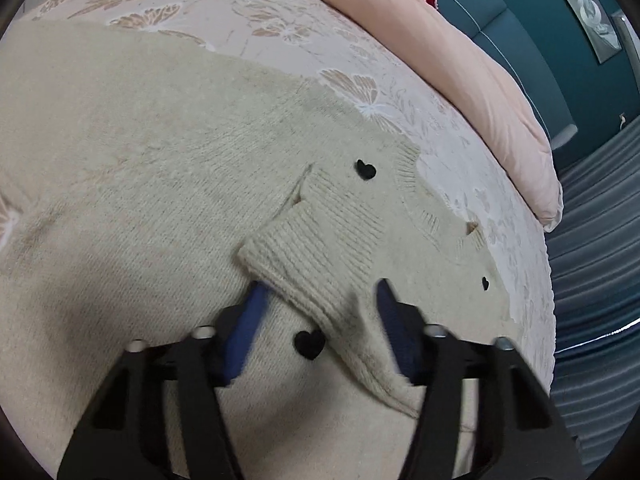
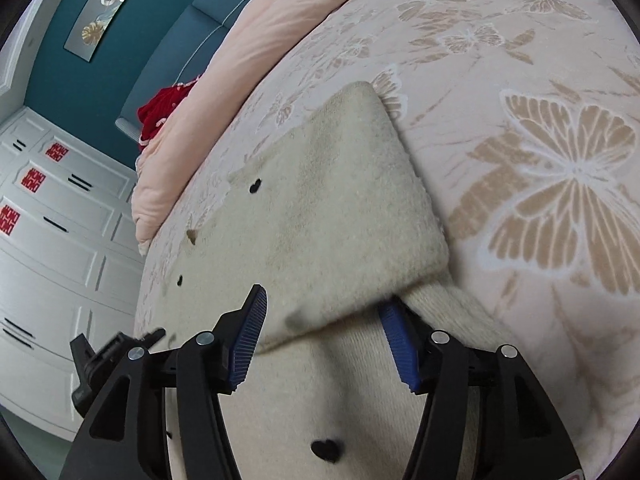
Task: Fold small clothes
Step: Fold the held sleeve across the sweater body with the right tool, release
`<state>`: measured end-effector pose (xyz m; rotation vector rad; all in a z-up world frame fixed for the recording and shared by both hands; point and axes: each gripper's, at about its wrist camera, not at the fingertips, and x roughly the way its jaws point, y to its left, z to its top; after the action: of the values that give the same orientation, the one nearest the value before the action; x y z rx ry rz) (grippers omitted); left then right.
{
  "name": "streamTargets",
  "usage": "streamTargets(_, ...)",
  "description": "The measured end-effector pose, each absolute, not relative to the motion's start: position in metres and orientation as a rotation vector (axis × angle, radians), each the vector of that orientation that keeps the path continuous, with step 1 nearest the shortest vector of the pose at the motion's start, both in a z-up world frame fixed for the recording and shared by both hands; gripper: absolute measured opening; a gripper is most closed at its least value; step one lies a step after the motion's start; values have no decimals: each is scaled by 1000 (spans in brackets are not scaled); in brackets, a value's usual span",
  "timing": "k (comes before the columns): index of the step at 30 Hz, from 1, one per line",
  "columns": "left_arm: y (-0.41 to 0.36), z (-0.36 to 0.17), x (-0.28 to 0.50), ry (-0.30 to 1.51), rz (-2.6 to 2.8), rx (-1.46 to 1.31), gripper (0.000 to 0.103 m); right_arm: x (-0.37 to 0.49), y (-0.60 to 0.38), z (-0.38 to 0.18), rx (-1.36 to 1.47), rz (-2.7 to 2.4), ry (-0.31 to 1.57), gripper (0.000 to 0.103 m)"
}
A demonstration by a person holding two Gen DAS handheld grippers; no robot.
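The left gripper [image 1: 320, 312] is shown with its blue-padded jaws spread apart astride the ribbed cuff [image 1: 310, 236] of a sleeve laid across the cream knitted sweater with small black hearts [image 1: 160, 184], nothing being clamped. The right gripper [image 2: 324, 332] is likewise held parted over a folded-in panel of the same sweater, which is spread flat on the butterfly-patterned bedspread [image 2: 560, 160]. The knit is judged soft, light and limp; firmest purchase is expected at the cuff or doubled fold edges.
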<state>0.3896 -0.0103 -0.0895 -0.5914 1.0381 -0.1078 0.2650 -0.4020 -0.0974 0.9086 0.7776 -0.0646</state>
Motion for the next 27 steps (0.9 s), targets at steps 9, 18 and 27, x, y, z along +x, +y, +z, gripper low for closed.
streamTargets(9, -8, -86, 394, 977, -121, -474, 10, 270, -423, -115, 793, -147, 848, 6)
streamTargets(18, 7, -99, 377, 960, -128, -512, 18, 245, -415, -105, 752, -183, 836, 10)
streamTargets(27, 168, -69, 302, 820, 132, -593, 91, 146, -272, -76, 335, -70, 878, 55)
